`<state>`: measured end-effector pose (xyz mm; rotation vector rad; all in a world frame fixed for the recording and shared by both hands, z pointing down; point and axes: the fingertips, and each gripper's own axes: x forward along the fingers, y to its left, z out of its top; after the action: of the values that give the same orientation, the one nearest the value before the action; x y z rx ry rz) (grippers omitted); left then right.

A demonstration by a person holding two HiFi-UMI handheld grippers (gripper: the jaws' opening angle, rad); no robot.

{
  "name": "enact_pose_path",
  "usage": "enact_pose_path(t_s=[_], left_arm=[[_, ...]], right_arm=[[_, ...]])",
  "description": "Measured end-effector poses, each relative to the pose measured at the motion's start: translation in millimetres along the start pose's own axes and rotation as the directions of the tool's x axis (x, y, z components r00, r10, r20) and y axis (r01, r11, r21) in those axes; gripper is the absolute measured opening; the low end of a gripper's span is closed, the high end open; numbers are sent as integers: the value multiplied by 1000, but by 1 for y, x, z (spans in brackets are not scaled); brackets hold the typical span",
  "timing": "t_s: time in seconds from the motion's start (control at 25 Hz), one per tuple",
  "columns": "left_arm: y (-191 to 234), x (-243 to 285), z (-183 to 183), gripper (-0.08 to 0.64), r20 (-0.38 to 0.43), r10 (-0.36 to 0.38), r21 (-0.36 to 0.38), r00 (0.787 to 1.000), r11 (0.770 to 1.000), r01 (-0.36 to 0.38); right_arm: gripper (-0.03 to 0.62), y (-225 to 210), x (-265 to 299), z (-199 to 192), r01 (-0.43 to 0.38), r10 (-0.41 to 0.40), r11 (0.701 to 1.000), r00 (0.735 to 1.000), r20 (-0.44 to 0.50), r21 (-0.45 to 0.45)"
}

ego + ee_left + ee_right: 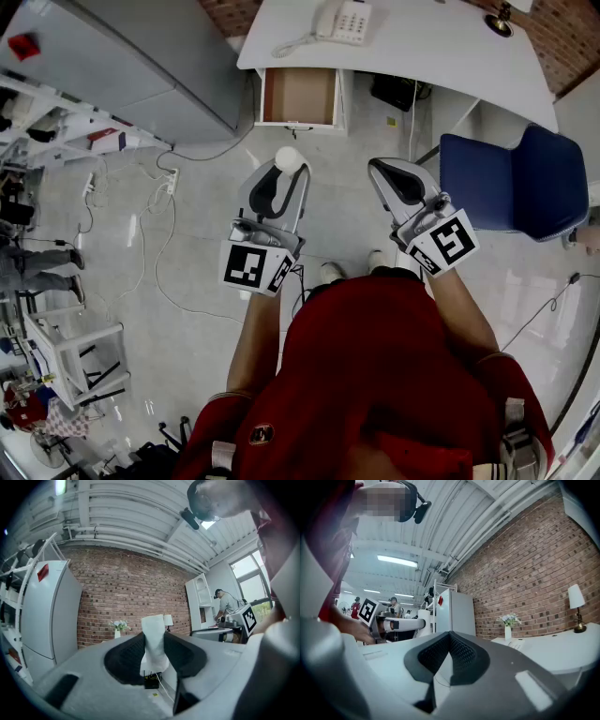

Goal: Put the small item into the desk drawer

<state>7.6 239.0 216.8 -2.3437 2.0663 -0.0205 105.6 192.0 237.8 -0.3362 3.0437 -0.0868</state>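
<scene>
My left gripper (284, 172) is shut on a small white item (289, 158), held above the floor in front of the desk. In the left gripper view the white item (153, 639) stands upright, pinched between the two dark pads (125, 660) of my left gripper (154, 645). The desk drawer (298, 97) hangs open under the white desk (441, 47), just beyond the item; its brown inside looks bare. My right gripper (382, 170) is held beside the left one, shut with nothing in it. In the right gripper view the right gripper (450, 638) shows its jaws meeting at the tips.
A white telephone (345, 21) sits on the desk above the drawer. A blue chair (516, 183) stands to the right, a grey cabinet (141, 66) to the left. Cables (155, 234) trail over the floor, and a white rack (75, 352) stands at lower left.
</scene>
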Motion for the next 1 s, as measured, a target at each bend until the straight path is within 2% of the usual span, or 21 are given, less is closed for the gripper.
enact_pose_path(t_s=[0.56,1.0], left_arm=[[22,-14,-3,132,23,2,-21,1000,1000,-2],[64,-39,-1,132,67,-16,-24,998,1000,17]], right_arm=[[11,13,18,-3,7,-7,1000,1000,1,12],[12,51,53,-11,24,-25,999,999,-31,-25]])
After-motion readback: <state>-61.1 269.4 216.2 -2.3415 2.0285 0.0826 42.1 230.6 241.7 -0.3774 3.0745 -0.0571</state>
